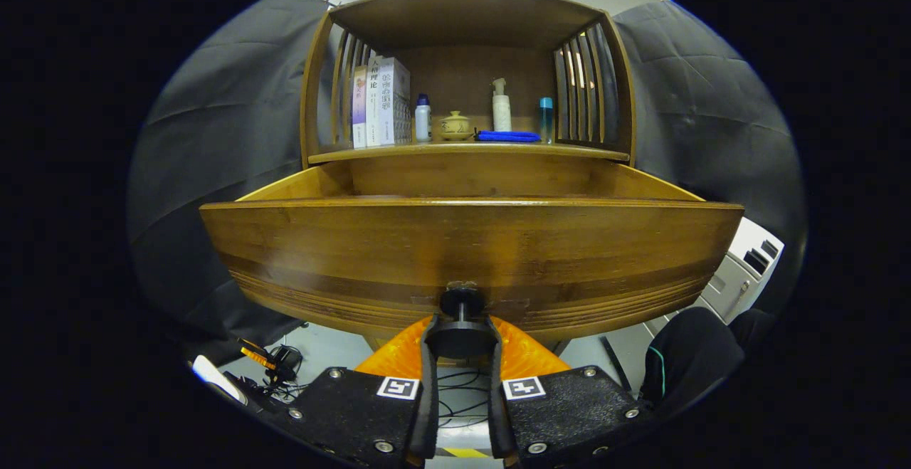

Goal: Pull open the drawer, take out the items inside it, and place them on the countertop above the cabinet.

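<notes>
The gripper [461, 341] is clenching the knob [461, 302] at the front bottom edge of the drawer [470, 255], which is standing pulled out below the countertop [470, 149], its contents hidden, so removing items appears undone.

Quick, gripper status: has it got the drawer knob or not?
Gripper: shut on the drawer knob, a finger pressing each side; the drawer stands pulled out.
</notes>
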The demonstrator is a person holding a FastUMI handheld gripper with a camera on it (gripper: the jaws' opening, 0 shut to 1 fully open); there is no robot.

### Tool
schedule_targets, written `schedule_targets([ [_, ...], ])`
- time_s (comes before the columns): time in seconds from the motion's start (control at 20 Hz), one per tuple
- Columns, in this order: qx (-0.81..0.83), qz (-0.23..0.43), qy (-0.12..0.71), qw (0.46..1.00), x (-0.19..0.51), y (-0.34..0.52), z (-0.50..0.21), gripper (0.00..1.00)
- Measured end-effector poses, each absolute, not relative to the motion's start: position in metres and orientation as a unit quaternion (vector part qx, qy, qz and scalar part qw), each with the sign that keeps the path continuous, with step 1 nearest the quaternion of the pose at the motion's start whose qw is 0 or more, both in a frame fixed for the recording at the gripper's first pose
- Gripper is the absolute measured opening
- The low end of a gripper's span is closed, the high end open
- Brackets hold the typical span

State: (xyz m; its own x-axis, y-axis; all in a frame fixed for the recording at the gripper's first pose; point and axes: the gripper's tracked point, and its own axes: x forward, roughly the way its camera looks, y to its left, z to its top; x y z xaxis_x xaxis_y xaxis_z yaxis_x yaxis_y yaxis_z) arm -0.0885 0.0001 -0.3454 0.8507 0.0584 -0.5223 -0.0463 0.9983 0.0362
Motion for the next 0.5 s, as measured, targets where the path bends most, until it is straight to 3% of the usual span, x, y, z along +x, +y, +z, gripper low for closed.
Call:
schedule_targets([
  [0.15,0.015,0.037,0.277,0.960,-0.089,0.002,-0.344,0.31],
  [0.35,0.010,0.045,0.278,0.960,-0.095,0.004,-0.331,0.45],
  [0.5,0.020,0.073,0.247,0.966,-0.091,0.019,-0.294,0.71],
])
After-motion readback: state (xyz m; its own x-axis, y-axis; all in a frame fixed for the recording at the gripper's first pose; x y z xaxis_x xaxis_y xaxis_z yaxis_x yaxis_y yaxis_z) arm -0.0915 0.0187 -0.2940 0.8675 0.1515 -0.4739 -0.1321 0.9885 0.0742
